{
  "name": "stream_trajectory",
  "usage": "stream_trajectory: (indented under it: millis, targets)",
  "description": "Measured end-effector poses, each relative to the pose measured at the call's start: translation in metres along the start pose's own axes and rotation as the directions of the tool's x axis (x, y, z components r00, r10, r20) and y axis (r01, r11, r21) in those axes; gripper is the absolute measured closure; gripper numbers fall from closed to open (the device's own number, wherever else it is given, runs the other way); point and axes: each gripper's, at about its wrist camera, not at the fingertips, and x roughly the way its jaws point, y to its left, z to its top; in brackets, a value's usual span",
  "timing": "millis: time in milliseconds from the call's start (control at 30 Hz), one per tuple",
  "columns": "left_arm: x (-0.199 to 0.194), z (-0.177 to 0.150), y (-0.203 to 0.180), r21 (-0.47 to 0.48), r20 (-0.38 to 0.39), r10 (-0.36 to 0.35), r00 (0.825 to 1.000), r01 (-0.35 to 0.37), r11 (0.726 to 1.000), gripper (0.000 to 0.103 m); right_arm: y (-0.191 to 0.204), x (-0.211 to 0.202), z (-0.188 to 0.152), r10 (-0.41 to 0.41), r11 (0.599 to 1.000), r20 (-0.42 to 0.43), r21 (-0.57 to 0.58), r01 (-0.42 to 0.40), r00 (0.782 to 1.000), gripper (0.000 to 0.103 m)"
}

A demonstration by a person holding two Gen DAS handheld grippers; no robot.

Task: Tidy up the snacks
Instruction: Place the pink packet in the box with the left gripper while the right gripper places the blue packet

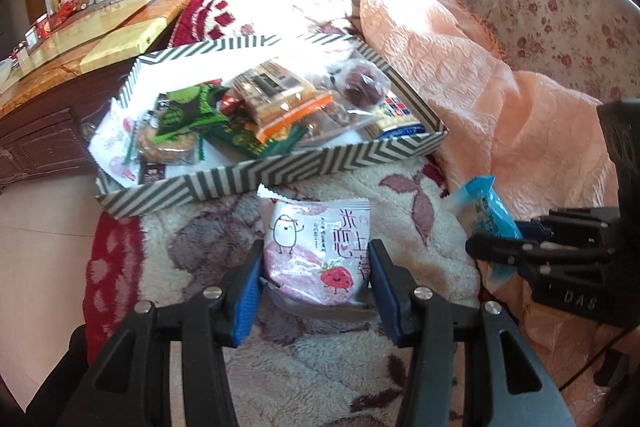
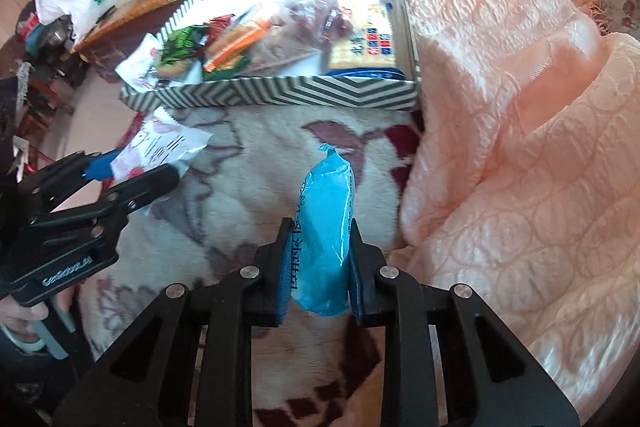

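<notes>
My left gripper (image 1: 316,291) is shut on a pink and white strawberry snack packet (image 1: 316,251), held just above the fleece blanket in front of the striped box (image 1: 280,171). My right gripper (image 2: 320,267) is shut on a blue snack packet (image 2: 326,227), which stands upright between the fingers. The striped box holds several snacks: green packets (image 1: 188,111), an orange-edged cracker pack (image 1: 280,99), and a blue and white biscuit pack (image 2: 368,47). In the left wrist view the right gripper (image 1: 520,247) with its blue packet (image 1: 488,211) shows at the right. The left gripper (image 2: 132,171) shows at the left in the right wrist view.
A peach quilt (image 2: 520,107) is bunched at the right, against the box. The floral fleece blanket (image 2: 260,147) covers the bed. A wooden table (image 1: 100,35) with small items stands at the back left. The bed's left edge drops to the floor (image 1: 44,267).
</notes>
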Motion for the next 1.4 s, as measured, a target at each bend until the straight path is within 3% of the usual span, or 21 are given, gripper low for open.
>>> stream_trajectory:
  millis: [667, 1400]
  targets:
    - [-0.006, 0.017, 0.029, -0.032, 0.043, 0.085, 0.995, -0.083, 0.996, 0.051, 0.047, -0.005, 0.039, 0.055, 0.996, 0.057, -0.078, -0.051, 0.997, 0.081]
    - [0.007, 0.051, 0.069, -0.069, 0.055, 0.156, 0.986, -0.152, 0.986, 0.051, 0.057, 0.009, 0.089, 0.043, 0.992, 0.054, -0.121, -0.036, 0.998, 0.081]
